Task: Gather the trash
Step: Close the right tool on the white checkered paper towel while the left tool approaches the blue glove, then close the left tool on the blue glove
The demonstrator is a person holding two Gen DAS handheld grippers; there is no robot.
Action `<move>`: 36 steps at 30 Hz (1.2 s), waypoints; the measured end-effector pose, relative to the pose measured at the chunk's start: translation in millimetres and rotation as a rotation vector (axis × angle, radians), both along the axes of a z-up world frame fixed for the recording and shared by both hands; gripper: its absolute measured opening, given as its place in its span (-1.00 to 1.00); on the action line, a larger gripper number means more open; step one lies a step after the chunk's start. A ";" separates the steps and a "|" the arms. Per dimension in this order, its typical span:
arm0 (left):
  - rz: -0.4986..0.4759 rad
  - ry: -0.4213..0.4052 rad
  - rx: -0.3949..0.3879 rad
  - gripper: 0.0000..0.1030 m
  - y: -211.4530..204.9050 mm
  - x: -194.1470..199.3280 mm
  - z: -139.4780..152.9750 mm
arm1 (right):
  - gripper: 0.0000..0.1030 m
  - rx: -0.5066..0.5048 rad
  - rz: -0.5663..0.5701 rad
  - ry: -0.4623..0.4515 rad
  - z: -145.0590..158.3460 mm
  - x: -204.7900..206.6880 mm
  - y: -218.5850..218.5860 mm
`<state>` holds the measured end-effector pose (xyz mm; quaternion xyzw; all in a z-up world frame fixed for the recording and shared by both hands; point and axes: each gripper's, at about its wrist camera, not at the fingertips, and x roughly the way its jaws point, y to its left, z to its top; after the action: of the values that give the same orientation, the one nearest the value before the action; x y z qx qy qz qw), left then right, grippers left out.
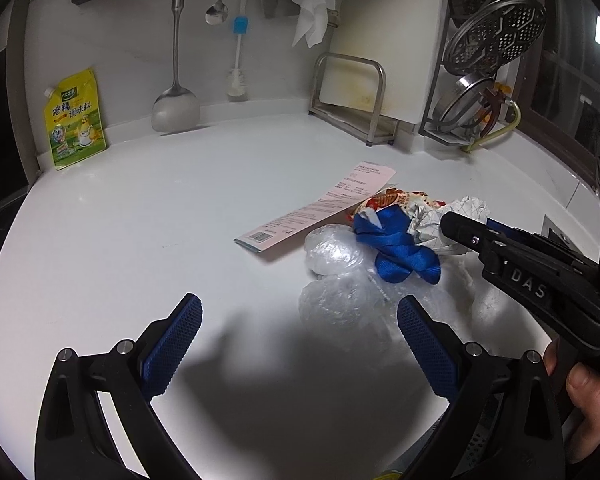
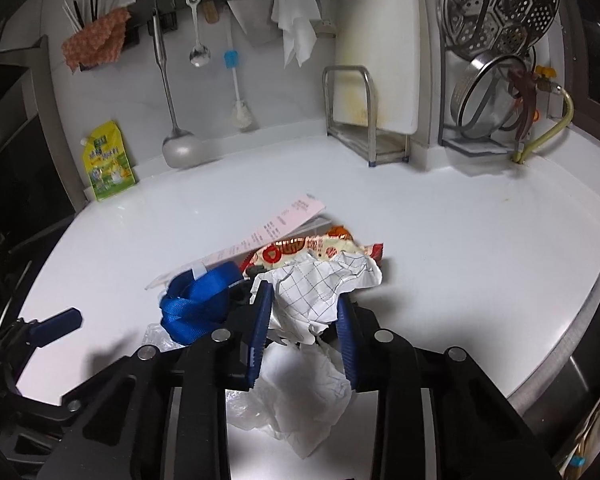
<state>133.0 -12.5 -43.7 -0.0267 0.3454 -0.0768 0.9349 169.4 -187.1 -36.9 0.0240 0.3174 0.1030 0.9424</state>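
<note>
Trash lies heaped on the white worktop (image 1: 120, 240): a pink receipt (image 1: 320, 208), a blue strap (image 1: 396, 248), clear plastic (image 1: 332, 276) and a snack wrapper (image 2: 308, 248). My right gripper (image 2: 305, 320) has its jaws clamped on the crumpled grid paper (image 2: 320, 284). My left gripper (image 1: 300, 344) hovers near the plastic, jaws wide apart.

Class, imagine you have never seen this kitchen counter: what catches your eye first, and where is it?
The trash pile mid-counter stands out: a bright blue strap lies between clear plastic and a red snack wrapper, on a pink receipt. The right gripper is shut on crumpled grid paper. The left gripper is open over the bare counter.
</note>
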 end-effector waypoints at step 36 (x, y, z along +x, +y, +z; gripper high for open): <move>0.013 -0.033 0.076 -0.29 -64.5 24.9 3.2 | -0.43 0.147 -0.111 -0.086 10.8 -57.4 -88.1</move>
<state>157.9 -77.0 -40.5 0.0078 0.3325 -0.0583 0.9413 112.1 -275.2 -26.1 0.1062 0.2666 0.0745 0.9550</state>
